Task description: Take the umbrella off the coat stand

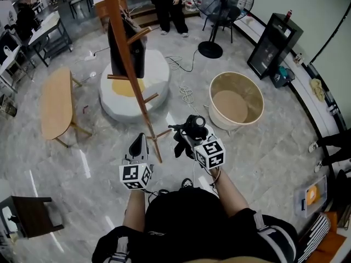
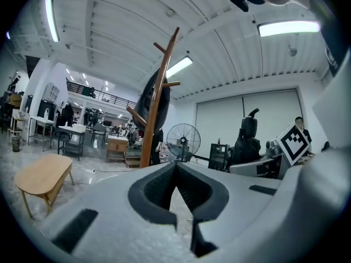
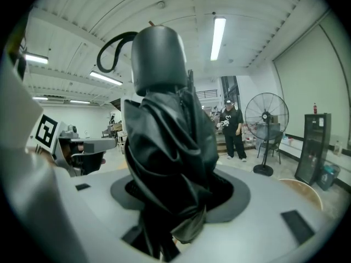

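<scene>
The wooden coat stand (image 1: 131, 70) rises from the floor ahead of me, with a black garment (image 1: 126, 51) hanging on its upper pegs. My right gripper (image 1: 186, 138) is shut on the folded black umbrella (image 1: 189, 129), held upright just right of the stand's feet and clear of the pegs. In the right gripper view the umbrella (image 3: 164, 141) fills the middle, its wrist loop at the top, with the right gripper (image 3: 175, 196) pressed on its folds. My left gripper (image 1: 139, 144) is shut and empty, close to the pole. The left gripper (image 2: 175, 166) faces the stand (image 2: 155, 111).
A white round cushion (image 1: 159, 73) lies behind the stand. An oval wooden table (image 1: 56, 103) stands to the left, a round wooden tub (image 1: 236, 100) to the right. A floor fan (image 1: 219, 10), a black cabinet (image 1: 273, 45) and a standing person (image 1: 170, 7) are farther back.
</scene>
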Available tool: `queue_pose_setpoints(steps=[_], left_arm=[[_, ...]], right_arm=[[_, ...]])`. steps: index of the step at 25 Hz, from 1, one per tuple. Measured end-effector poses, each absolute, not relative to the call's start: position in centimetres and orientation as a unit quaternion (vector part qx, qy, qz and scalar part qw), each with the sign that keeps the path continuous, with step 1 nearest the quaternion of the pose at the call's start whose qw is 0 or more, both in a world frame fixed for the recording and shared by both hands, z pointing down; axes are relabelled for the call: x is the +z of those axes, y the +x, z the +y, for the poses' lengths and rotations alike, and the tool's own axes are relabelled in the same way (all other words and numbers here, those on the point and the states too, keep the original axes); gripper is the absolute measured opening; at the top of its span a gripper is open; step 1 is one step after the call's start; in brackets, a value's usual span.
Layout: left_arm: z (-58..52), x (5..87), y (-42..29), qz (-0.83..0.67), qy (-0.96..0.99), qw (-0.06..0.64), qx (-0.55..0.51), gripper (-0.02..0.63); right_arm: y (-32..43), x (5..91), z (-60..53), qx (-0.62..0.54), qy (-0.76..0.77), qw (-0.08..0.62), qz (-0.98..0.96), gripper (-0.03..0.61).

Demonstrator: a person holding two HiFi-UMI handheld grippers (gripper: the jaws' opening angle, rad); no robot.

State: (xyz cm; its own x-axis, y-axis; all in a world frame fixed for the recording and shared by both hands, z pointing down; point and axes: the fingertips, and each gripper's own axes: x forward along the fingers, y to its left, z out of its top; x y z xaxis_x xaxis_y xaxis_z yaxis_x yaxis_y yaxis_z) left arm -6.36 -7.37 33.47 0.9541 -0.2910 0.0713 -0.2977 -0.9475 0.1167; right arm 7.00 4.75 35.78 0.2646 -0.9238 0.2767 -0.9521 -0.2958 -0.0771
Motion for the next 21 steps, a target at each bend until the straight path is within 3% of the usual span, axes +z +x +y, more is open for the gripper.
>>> queue_pose_setpoints(steps=[21], left_arm=[[-6.86, 34.32, -5.95, -0.148, 0.986, 0.066, 0.037, -0.002]], right_arm=[[6.88, 36.11, 5.08, 0.134, 0.791, 0.06, -0.594, 0.249]])
